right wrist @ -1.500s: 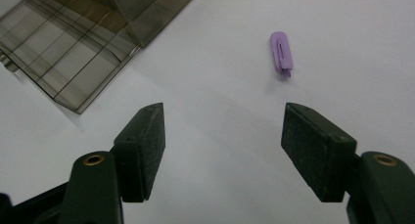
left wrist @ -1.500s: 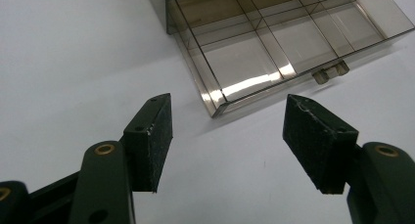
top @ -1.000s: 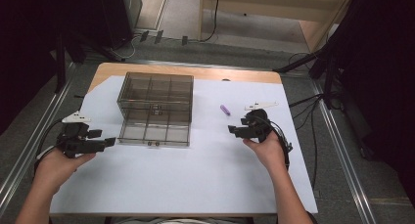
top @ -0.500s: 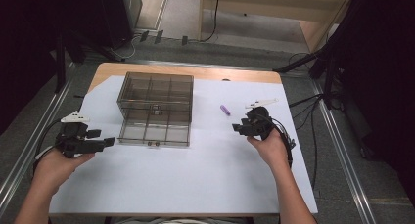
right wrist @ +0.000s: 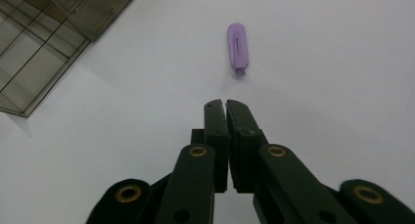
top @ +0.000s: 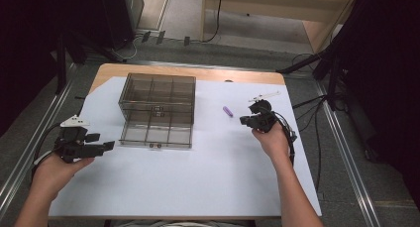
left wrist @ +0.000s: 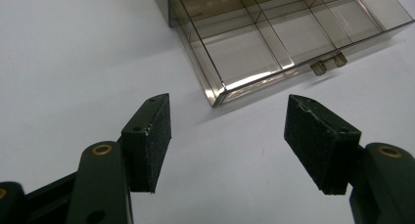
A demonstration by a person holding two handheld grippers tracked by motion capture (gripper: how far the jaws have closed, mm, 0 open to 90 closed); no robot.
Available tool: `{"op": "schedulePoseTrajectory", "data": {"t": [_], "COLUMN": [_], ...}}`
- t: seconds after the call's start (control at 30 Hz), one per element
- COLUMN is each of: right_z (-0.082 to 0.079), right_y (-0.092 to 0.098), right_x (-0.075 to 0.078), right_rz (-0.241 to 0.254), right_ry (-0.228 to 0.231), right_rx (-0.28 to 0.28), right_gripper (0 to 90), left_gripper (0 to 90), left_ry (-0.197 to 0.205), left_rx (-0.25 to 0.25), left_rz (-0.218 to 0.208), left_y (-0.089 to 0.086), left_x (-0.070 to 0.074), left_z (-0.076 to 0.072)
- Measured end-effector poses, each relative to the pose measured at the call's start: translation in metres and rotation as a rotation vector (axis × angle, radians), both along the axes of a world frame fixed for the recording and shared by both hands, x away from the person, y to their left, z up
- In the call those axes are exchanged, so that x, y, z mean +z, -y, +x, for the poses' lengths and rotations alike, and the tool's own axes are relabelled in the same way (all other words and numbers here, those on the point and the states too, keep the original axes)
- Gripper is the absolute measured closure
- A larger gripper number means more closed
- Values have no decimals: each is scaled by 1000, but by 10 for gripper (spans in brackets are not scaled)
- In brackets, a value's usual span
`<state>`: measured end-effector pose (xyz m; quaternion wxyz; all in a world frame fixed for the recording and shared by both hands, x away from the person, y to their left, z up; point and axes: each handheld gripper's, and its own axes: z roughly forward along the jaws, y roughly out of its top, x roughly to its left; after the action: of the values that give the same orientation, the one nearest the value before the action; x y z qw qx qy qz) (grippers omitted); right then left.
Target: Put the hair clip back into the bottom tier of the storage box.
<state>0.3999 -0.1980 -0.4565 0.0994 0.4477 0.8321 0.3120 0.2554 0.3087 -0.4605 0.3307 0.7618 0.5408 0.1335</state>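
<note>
While the right gripper [right wrist: 225, 103] points at the small purple piece [right wrist: 238, 49], its two black jaws meet pad to pad with nothing between them, having just been closing on bare sheet. The purple piece lies a little ahead of the tips, apart from them, flat on the white sheet [right wrist: 342, 62], its long side running roughly along the line of the jaws. In the high view the same piece [top: 227, 111] sits between the right gripper [top: 243, 120] and the clear compartment box [top: 157, 109], nearer to the gripper.

The left gripper [left wrist: 227, 136] stands with its jaws wide apart and empty (only white sheet shows between the pads). Just ahead of them is the near corner of the compartment box [left wrist: 274, 43], tinted and see-through, with its grid of dividers and two small tabs on the front edge. From above, the left gripper [top: 110, 145] is held near the left edge of the table [top: 198, 73], its tips close to the box's front left corner without touching it.
</note>
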Motion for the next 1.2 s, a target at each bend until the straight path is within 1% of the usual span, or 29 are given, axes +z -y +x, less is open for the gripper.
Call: {"op": "schedulePoseTrajectory", "data": {"t": [0.03,0.13,0.23,0.33,0.37,0.4,0.5,0.57,0.6,0.63,0.73,0.8,0.83,0.9,1.0,1.03,1.07,1.1,1.17,1.2], "right_z": [2,6,14,17,22,24,28,34,34,40,48,54,57,61,64,66,66,68,70,70], "right_y": [-1,-4,-10,-13,-15,-17,-18,-20,-20,-20,-21,-21,-21,-21,-21,-22,-23,-23,-24,-24], "right_x": [0,0,0,1,2,2,2,3,3,4,3,1,0,-5,-11,-14,-15,-17,-20,-22], "right_rz": [0,5,-8,-7,-3,-1,-6,-9,-9,-10,-8,1,-9,-15,-18,-22,-23,-22,-22,-30], "right_ry": [-1,-1,8,10,16,10,14,14,14,12,12,10,2,3,-18,-23,-35,-37,-45,-48], "right_rx": [0,3,13,6,9,6,8,3,3,-1,-5,-13,-20,-20,-29,-23,-33,-28,-39,-41], "right_gripper": [900,900,900,900,900,900,900,900,900,900,900,900,900,900,900,900,900,900,900,900], "left_gripper": [353,353,353,353,353,353,353,353,353,353,353,353,353,353,354,354,354,354,354,354], "left_ry": [2,0,5,6,3,3,4,4,4,5,6,8,8,8,18,19,21,21,21,22], "left_rx": [1,3,12,14,13,15,18,21,21,19,21,21,20,19,26,25,24,24,23,26], "left_rz": [6,5,7,8,12,12,13,16,16,18,20,26,27,30,34,37,41,41,44,44], "left_y": [-1,-1,-2,-2,-2,-2,-1,-1,-1,-2,-1,-1,-1,-1,0,0,0,0,0,0], "left_x": [0,-1,-1,-1,-2,-2,-2,-3,-3,-4,-4,-4,-4,-4,-5,-5,-5,-5,-5,-5], "left_z": [-2,-4,-8,-9,-10,-10,-11,-12,-12,-12,-12,-12,-12,-12,-13,-13,-14,-14,-16,-16]}}
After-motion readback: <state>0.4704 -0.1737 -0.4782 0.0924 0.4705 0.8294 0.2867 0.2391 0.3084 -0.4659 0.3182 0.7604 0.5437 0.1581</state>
